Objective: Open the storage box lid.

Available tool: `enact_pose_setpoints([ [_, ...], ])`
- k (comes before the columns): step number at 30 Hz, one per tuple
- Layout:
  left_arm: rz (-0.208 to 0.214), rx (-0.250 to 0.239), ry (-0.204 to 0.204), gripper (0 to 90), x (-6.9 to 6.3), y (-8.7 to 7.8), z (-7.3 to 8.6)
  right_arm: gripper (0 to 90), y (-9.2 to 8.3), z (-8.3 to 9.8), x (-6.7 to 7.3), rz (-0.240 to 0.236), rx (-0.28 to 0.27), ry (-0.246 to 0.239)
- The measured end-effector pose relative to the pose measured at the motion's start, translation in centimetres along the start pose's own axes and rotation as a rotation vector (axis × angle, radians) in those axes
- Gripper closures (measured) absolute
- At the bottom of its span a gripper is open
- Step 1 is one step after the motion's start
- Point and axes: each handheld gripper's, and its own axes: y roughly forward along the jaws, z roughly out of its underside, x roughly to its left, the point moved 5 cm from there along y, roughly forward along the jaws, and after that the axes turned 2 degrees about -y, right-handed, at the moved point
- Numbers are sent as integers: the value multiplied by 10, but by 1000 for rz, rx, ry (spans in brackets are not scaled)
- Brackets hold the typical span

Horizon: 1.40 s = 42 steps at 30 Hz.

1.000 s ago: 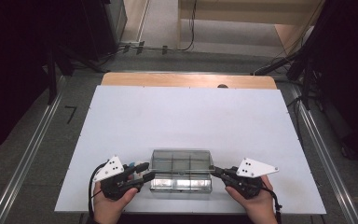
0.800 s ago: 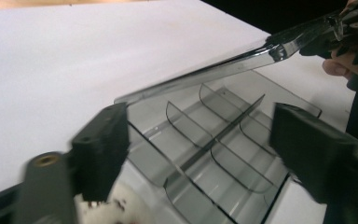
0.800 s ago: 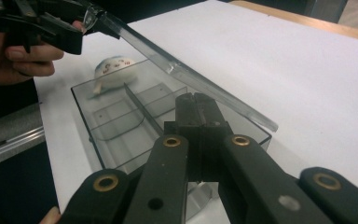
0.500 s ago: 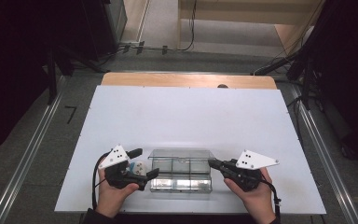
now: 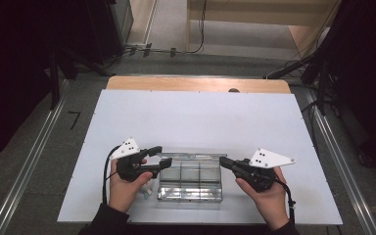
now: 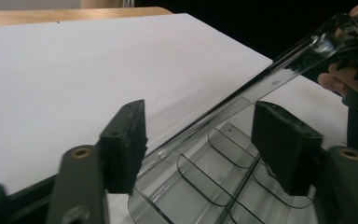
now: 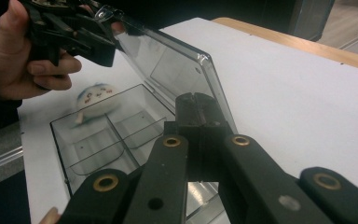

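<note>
A clear plastic compartment box (image 5: 191,185) lies near the table's front edge. Its hinged lid (image 7: 168,65) is tilted up. My right gripper (image 5: 223,160) is shut on the lid's right end, the pads meeting on its edge (image 7: 196,105). My left gripper (image 5: 164,155) is at the lid's left end. Its jaws have just been closing; the lid's edge (image 6: 242,100) runs between them, with a gap still at the right pad (image 6: 284,144). A small white round figure with a face (image 7: 95,98) lies on the table beside the box's left end.
The white table top (image 5: 196,117) stretches away behind the box, with a wooden strip (image 5: 196,84) at its far edge. Dark equipment and cables stand on the floor beyond. The person's hands hold both grippers at the front edge.
The lid has gone from flat on the box to tilted up. The left gripper's jaws spread wide, then narrowed around the lid's left end. Both hands rose a little.
</note>
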Motion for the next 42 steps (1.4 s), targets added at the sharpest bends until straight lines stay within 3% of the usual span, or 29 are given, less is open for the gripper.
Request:
enact_pose_setpoints([
  [4, 16, -4, -21, 491, 3, 1, -1, 881, -2, 2, -3, 6, 4, 4],
  [10, 29, -7, -35, 539, 6, 1, -1, 828, -9, 7, -9, 8, -6, 45],
  [12, 32, -10, -42, 549, 7, 1, -1, 770, -12, 8, -10, 14, -9, 44],
  [16, 35, -5, -49, 560, 8, 2, -3, 568, -12, 7, -14, 73, -7, 36],
  [20, 38, -4, -56, 564, 10, 4, -4, 469, -2, 9, -20, 83, 7, 75],
  [27, 33, 4, -64, 573, 13, 9, -7, 485, 21, 7, -33, 47, -7, 145],
  [34, 49, -6, -88, 607, 20, 11, -7, 547, 37, 4, -35, 29, 5, 125],
  [42, 50, 2, -122, 620, 25, 14, -1, 667, 44, 17, -36, 6, 15, 140],
])
